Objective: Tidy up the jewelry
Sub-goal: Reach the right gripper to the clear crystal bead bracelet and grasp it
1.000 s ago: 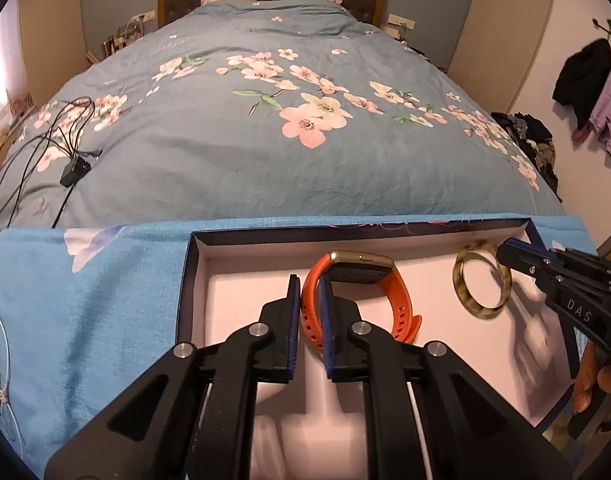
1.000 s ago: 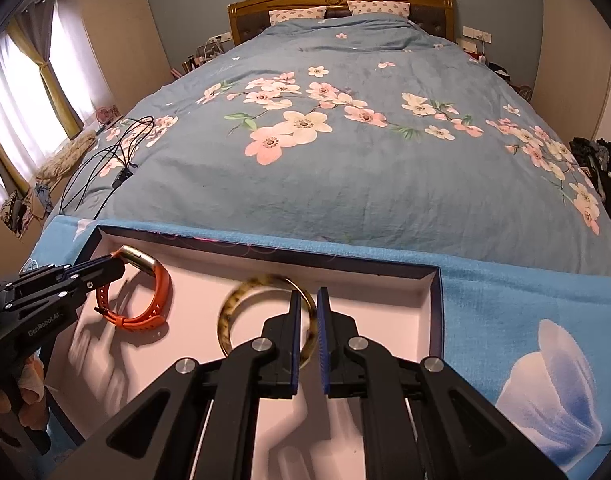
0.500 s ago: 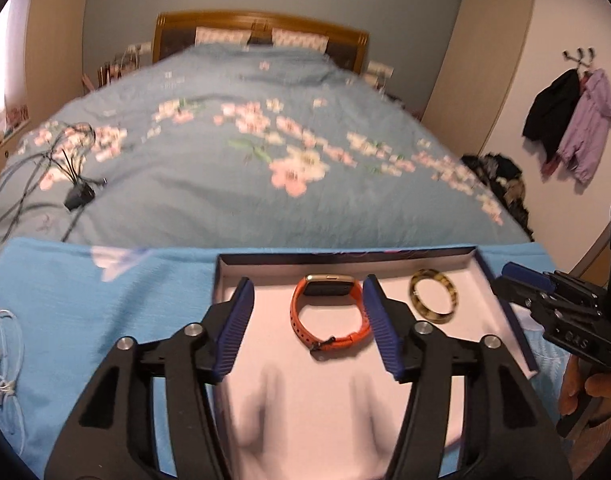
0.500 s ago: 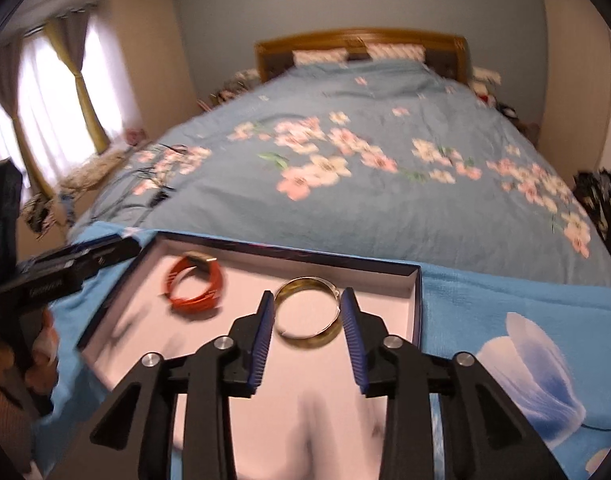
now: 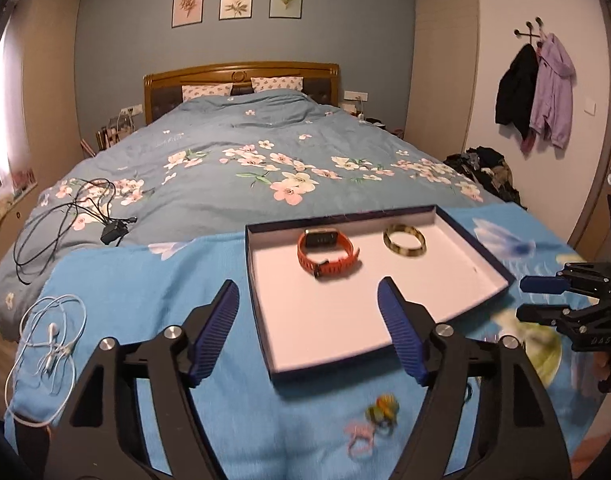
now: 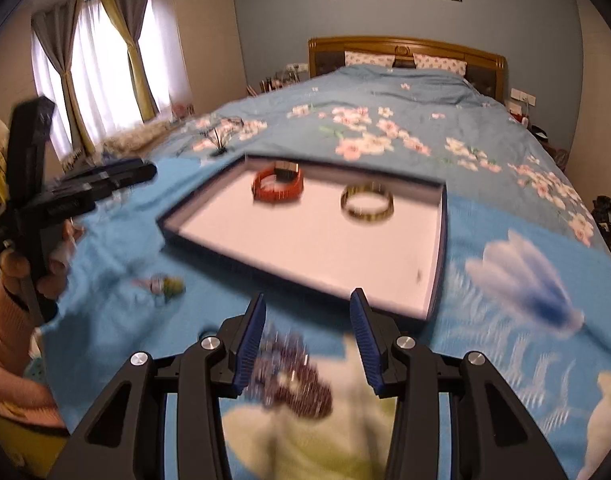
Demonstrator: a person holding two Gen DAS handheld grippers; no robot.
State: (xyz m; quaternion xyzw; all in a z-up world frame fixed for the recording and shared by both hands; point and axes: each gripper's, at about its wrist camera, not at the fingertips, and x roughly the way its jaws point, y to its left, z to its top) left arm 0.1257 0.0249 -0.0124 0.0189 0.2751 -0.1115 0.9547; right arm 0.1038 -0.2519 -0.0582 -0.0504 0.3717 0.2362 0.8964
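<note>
**Inspector A:** We start at the left gripper [image 5: 307, 330]. Its jaws stand wide apart and have just been opening; nothing lies between them. We see only the blue cloth [image 5: 153, 280] and the near edge of the tray [image 5: 261, 312] past its fingertips.

**Inspector B:** We confirm. The right gripper [image 6: 307, 338] is likewise released, jaws parted and just opening further, holding nothing. A blurred dark beaded piece [image 6: 291, 376] lies on the cloth below and between its fingers; we cannot tell whether they touch it.

**Inspector A:** Moving outward, we note the tray, shallow, dark-rimmed and white inside, lying flat on the cloth at the foot of the bed [image 5: 241, 160]. The orange watch band [image 5: 327, 254] rests in its far half, toward the left. The band lies on its side as a closed loop, its long axis running roughly across the tray, its face at the far edge.

**Inspector B:** We record the mottled bangle [image 5: 404, 240] just to its right, apart from the band, lying flat with its opening upward.

**Inspector A:** Outside the tray, on the cloth near the left gripper, we see small coloured rings [image 5: 375, 420], blurred. White earphones [image 5: 49, 336] lie at the cloth's left edge.
</note>
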